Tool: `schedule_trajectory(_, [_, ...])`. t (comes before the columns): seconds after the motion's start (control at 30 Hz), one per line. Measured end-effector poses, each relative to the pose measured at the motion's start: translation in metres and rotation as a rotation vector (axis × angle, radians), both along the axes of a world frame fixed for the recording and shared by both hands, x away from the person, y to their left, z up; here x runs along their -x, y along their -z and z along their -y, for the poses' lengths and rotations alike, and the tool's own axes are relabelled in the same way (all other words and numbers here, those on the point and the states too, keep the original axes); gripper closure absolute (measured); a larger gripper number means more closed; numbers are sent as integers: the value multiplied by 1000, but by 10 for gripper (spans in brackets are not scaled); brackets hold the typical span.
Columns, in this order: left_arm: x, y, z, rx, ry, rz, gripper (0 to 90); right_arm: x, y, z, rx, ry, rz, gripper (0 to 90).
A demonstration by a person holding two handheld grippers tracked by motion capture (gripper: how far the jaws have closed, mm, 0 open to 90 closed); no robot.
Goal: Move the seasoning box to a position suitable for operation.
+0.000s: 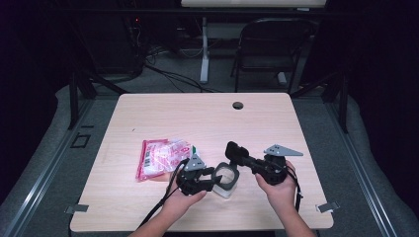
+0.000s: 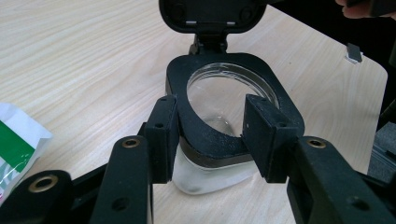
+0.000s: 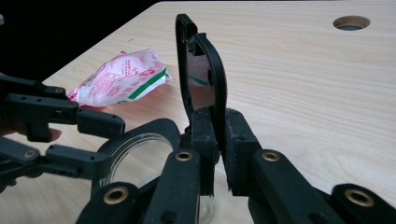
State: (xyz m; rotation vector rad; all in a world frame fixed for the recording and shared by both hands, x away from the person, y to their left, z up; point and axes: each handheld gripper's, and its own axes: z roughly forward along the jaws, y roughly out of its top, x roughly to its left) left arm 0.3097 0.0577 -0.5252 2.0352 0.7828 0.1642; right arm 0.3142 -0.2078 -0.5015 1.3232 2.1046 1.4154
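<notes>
Container (image 1: 226,178): clear tub w/ black rim, near front edge of surface (image 1: 207,118), between both hands.
Lid (image 3: 201,77): black, hinged, flipped up.
Left claw (image 2: 211,135): pads either side of rim, not clamped on it, so open.
Right claw (image 3: 218,142): pinched shut on lid's base.
Packet (image 1: 163,156): pink/white, green stripe, just left of tub; print too small to read.

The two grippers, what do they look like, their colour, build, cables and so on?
Both the left gripper and the right gripper are matt black, built of jointed bars with brass-coloured pivots and square, rough-faced pads. Each carries a grey three-cornered plate on top and trails a black cable. The forearms are bare, with no sleeves.
</notes>
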Motion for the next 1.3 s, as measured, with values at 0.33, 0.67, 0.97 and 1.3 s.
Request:
schedule_trajectory(0.33, [-1, -17, -25, 49, -35, 73, 504, 11, -3, -2, 32, -1, 21, 695])
schedule_trajectory(0.67, [-4, -9, -105, 9, -198, 88, 493, 31, -1, 13, 40, 18, 44, 618])
schedule_trajectory(0.97, [-4, 14, -143, -40, -294, 66, 460, 37, 13, 20, 39, 30, 57, 565])
schedule_trajectory(1.3, [-4, 24, -130, -192, -276, 124, 403, 34, 23, 26, 9, 46, 35, 560])
